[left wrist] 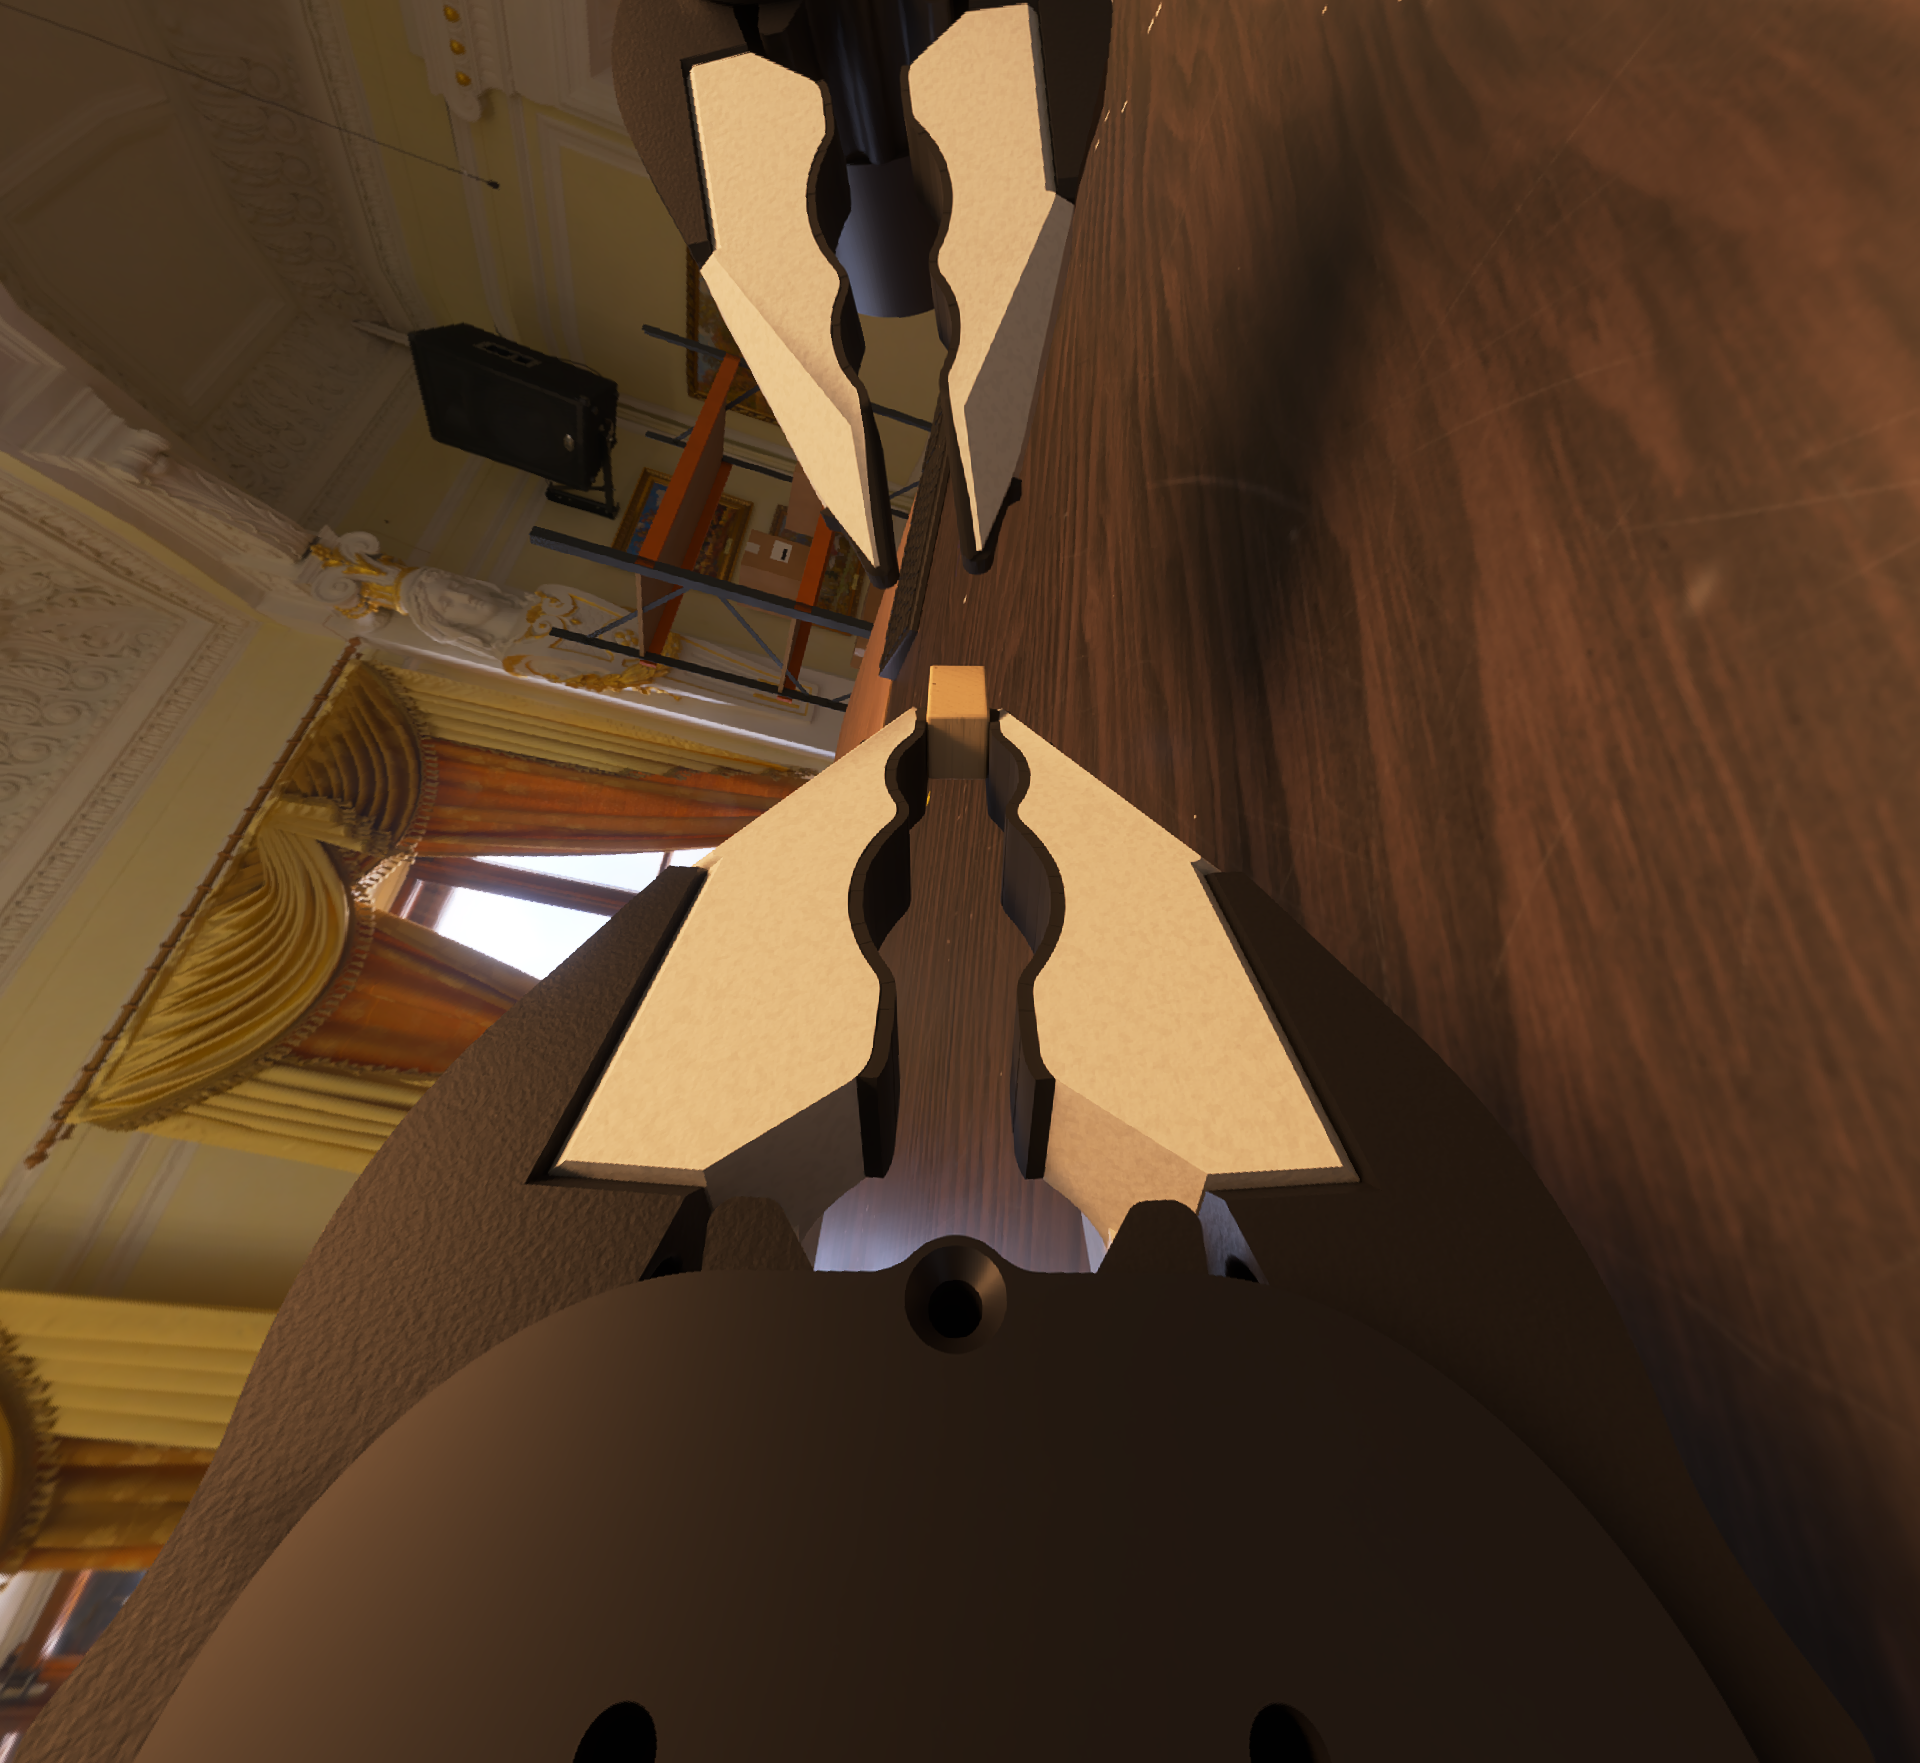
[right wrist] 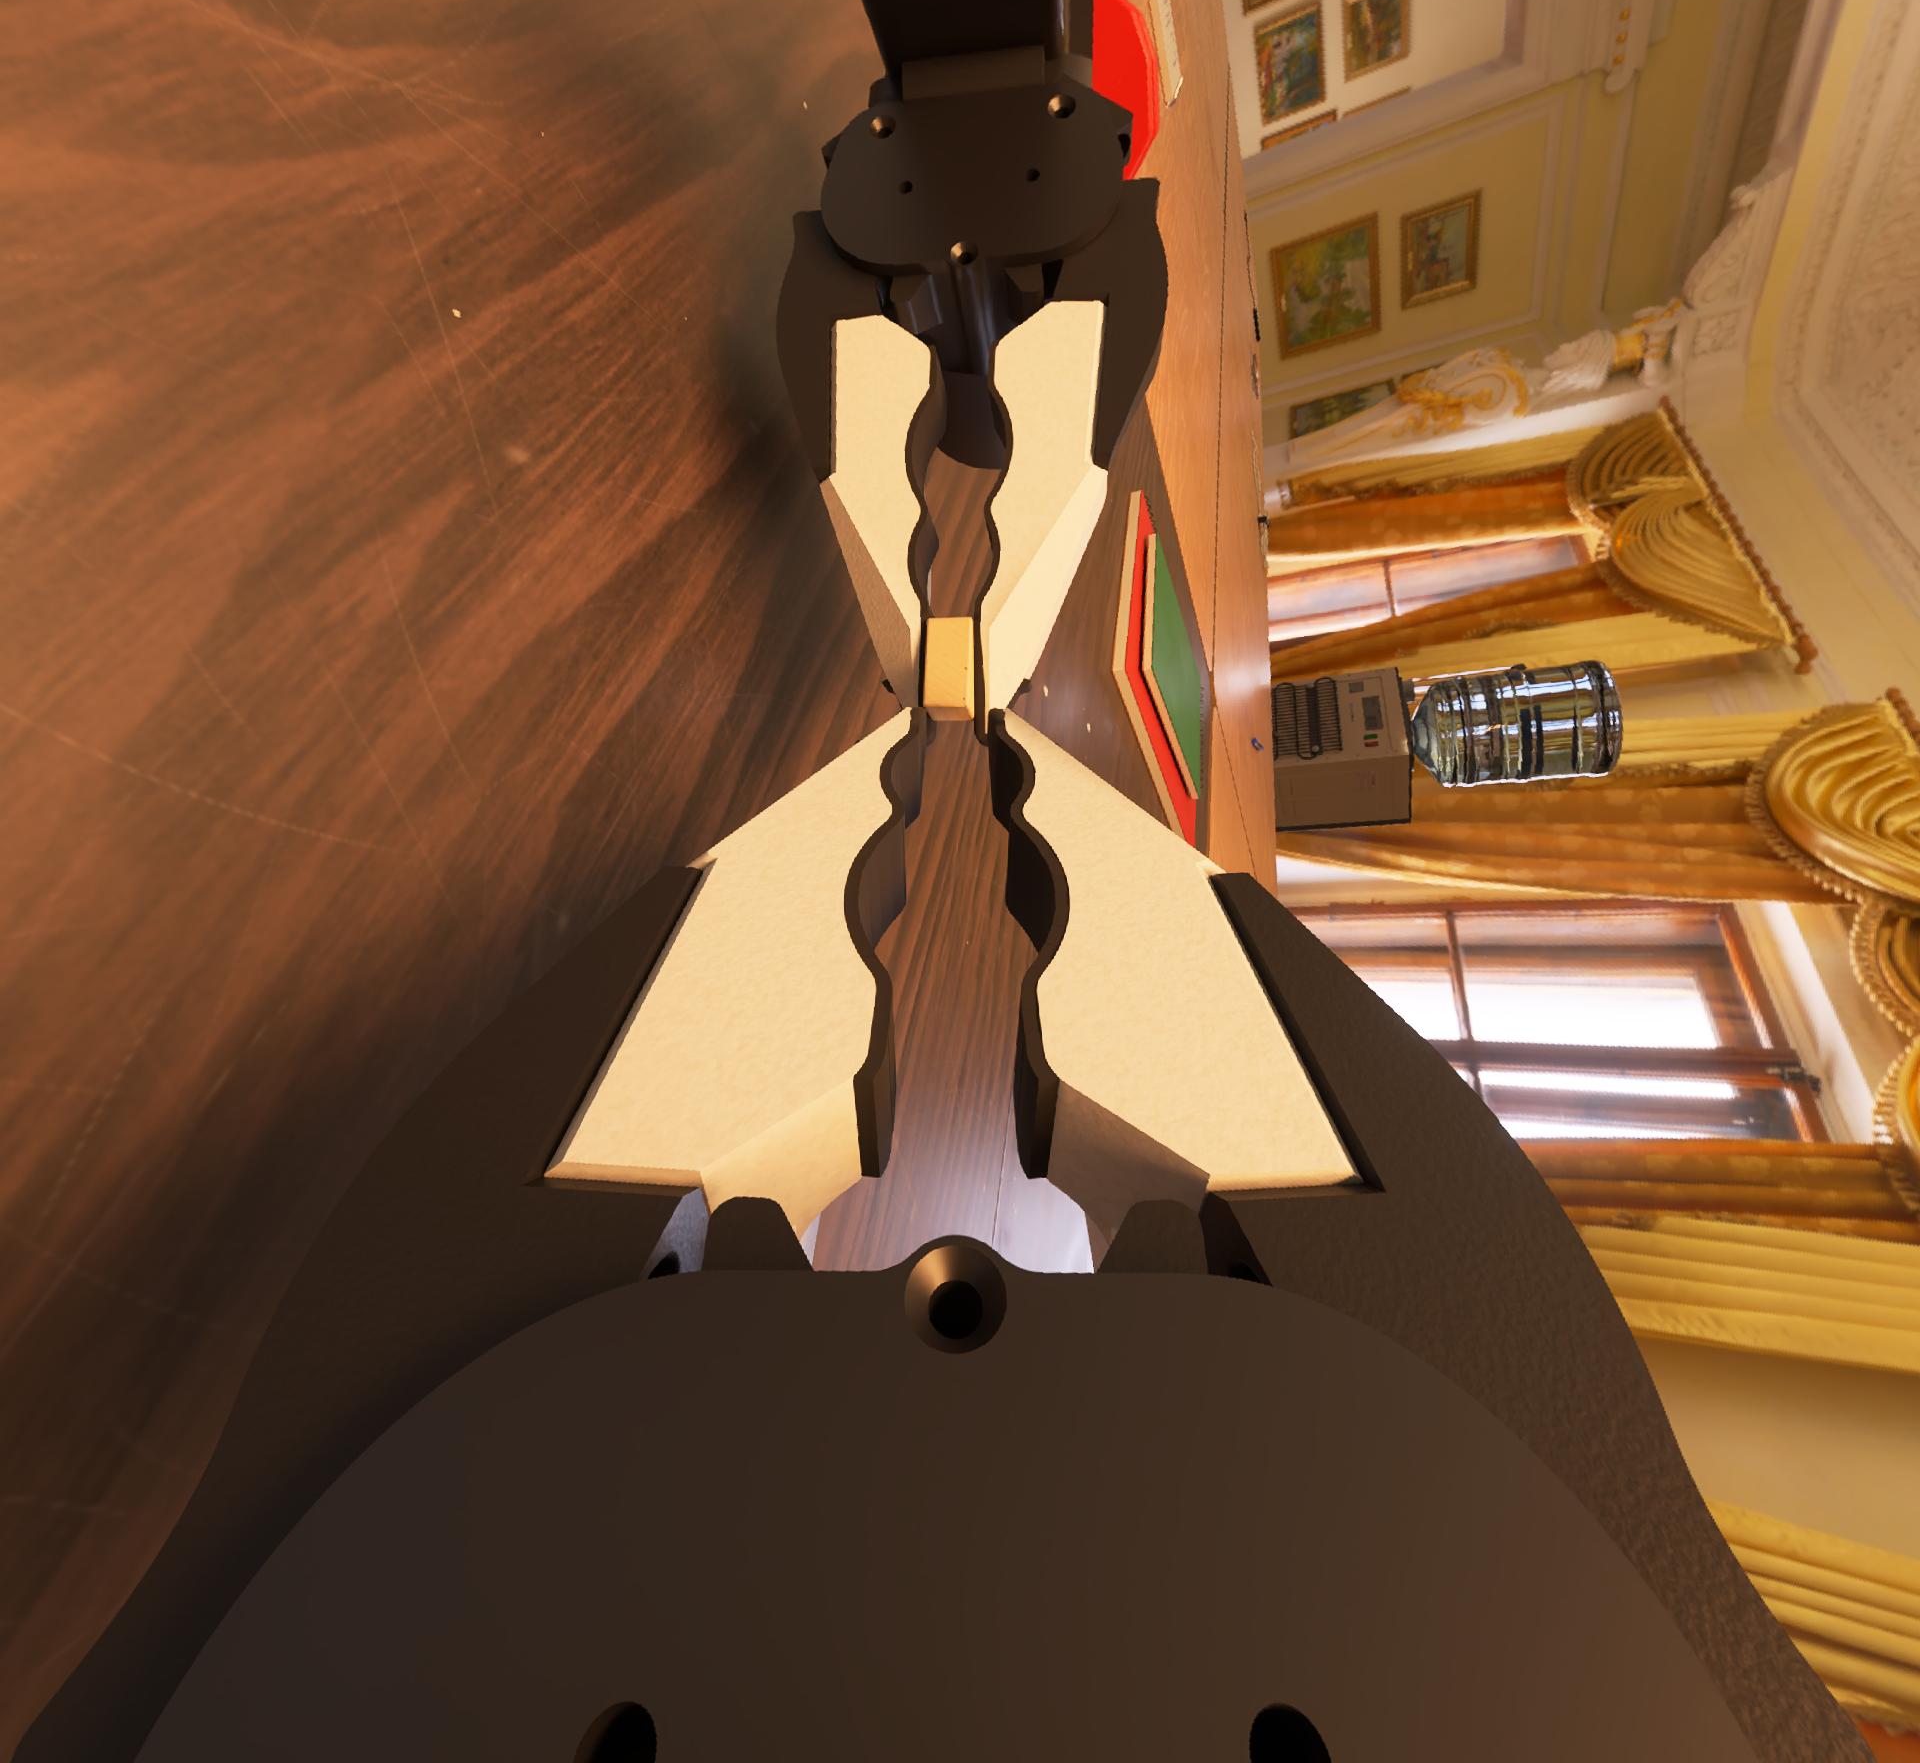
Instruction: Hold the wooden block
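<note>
Both fingers of the left gripper (left wrist: 956, 726) pinch the wooden block (left wrist: 957, 721) at their tips, just above the dark wooden table (left wrist: 1455, 570). Beyond, the right gripper (left wrist: 928, 565) faces it, fingers slightly parted, seemingly clear of the block.

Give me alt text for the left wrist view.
The left hand-held gripper pinches a small wooden block between its fingertips, beside a dark wooden table. The right hand-held gripper faces it nearby, not touching the block.
</note>
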Controlling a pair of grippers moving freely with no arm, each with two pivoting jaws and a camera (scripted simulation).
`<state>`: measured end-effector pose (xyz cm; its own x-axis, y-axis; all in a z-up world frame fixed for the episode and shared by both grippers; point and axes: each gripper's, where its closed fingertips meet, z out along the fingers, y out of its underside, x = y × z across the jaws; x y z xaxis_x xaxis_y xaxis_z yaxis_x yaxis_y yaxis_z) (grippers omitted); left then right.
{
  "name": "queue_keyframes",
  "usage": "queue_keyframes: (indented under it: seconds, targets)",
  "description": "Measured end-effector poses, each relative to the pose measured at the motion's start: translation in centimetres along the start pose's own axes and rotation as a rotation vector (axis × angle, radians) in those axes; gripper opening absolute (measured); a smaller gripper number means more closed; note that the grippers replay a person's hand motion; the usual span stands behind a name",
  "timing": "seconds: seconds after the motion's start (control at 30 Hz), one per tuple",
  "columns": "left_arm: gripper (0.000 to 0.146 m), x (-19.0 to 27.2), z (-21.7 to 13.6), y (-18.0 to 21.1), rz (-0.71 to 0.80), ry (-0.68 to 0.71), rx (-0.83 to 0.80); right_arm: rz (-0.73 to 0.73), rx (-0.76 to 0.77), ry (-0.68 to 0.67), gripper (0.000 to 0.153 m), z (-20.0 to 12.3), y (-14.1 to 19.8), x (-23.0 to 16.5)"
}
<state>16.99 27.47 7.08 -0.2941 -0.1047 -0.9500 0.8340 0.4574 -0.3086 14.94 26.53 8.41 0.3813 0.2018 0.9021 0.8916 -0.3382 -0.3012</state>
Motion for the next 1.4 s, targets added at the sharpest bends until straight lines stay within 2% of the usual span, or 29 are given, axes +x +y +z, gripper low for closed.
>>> queue_keyframes:
  seconds: [0.3, 0.63, 1.0, 1.2, 1.4]
  targets:
    - [0.01, 0.1, 0.1, -0.2, -0.026, 0.015, 0.004, -0.048, -0.065, 0.042, 0.01, 0.7, 0.1, -0.1]
    - [0.01, -0.4, 0.4, 0.3, -0.06, -0.007, -0.045, 0.04, -0.133, 0.058, 0.008, 0.5, 0.7, 0.7]
    - [0.01, -0.2, 0.5, 0.2, 0.019, -0.007, -0.073, -0.056, -0.136, 0.063, 0.006, 0.3, 0.8, 0.3]
    - [0.009, 0.1, 0.6, 0.4, 0.009, 0.017, -0.084, -0.038, -0.151, 0.044, 0.005, 0.3, 1.2, 0.0]
    - [0.01, -0.6, 0.6, 0.6, -0.033, -0.014, -0.086, 0.089, -0.088, 0.051, 0.007, 0.2, 1.3, 0.7]
